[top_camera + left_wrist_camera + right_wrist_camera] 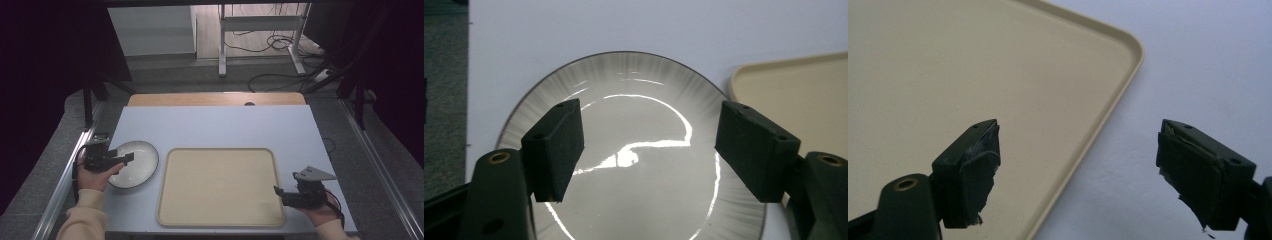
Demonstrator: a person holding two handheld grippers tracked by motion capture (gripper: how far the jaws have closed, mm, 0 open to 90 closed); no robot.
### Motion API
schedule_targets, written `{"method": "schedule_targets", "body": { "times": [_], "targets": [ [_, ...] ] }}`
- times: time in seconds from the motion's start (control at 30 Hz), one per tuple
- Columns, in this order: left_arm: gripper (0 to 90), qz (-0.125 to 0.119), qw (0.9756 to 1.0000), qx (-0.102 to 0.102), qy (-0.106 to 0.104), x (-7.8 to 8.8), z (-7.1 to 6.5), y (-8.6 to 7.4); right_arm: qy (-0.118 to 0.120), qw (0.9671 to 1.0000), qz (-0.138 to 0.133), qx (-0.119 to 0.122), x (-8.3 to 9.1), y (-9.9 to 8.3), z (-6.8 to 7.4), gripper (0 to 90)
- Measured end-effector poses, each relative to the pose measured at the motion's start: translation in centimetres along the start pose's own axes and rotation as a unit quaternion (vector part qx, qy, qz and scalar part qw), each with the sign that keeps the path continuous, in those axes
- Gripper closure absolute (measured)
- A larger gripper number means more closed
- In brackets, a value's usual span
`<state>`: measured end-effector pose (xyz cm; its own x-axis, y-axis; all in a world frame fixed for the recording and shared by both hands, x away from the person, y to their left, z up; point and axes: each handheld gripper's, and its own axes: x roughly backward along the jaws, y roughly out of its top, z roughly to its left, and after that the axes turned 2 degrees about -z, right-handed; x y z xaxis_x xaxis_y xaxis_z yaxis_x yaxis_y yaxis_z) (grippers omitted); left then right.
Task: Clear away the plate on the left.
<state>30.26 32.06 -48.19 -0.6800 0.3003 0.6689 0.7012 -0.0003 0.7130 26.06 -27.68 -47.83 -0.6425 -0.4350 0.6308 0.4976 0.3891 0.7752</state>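
Plate (134, 163) rests on the bench left of the empty tray (220, 187), ungrasped; left gripper (125, 159) hovers over it spread, right gripper (278, 192) spread at the tray's corner.

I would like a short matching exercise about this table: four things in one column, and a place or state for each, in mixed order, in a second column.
Things:
1. plate
2. tray
3. left gripper
4. right gripper

Places or states:
A. beige, at the table's middle
B. open, over the tray's right edge
C. glossy white, left of the tray
D. open, over the plate

Pairs: 1-C, 2-A, 3-D, 4-B
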Motion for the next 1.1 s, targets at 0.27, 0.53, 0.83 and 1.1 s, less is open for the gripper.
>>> {"method": "schedule_targets", "body": {
  "times": [0.27,0.53,0.83,1.1],
  "targets": [
    [26.8,0.008,0.9997,-0.003,0.023,-0.4,1.5,0.0,0.0,1.0,0.001,0.001,-0.1,0.0,-0.1,18.6],
    [26.2,0.011,0.9988,-0.001,0.048,-0.1,2.9,-0.2,-0.001,1.0,0.003,0.002,-0.1,-0.1,-0.1,18.6],
    [26.9,0.007,0.9986,0.022,0.048,0.0,5.0,-0.9,0.0,1.0,0.006,0.006,-0.2,-0.1,-0.1,18.6],
    [29.3,0.005,0.9988,0.034,0.035,0.3,5.7,-1.1,-0.001,0.9999,0.008,0.009,-0.2,-0.1,-0.1,18.6]
  ]
}}
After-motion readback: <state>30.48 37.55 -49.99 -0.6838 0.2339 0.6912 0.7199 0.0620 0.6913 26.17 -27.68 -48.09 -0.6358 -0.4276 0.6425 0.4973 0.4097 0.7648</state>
